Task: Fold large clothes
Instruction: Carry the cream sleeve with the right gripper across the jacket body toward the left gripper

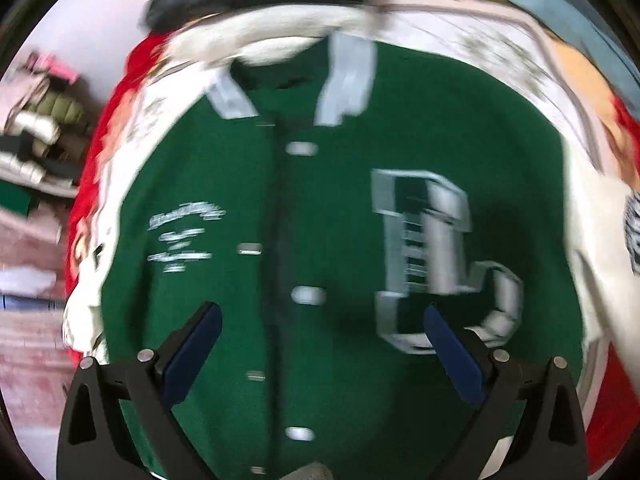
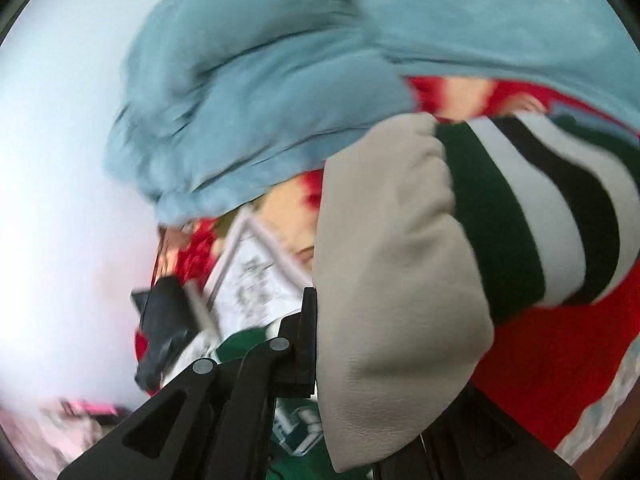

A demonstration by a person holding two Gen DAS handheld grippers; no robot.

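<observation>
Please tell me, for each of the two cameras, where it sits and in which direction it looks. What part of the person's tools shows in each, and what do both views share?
Left wrist: sits on the left gripper, looks steeply down on the green jacket lying front up; its two fingers stand open above the cloth.
Right wrist: sits on the right gripper, looks slantwise down; the cream sleeve with its striped cuff fills the near view, gripped in the shut fingers.
Shared: the same jacket, the red blanket and the light blue cloth.
</observation>
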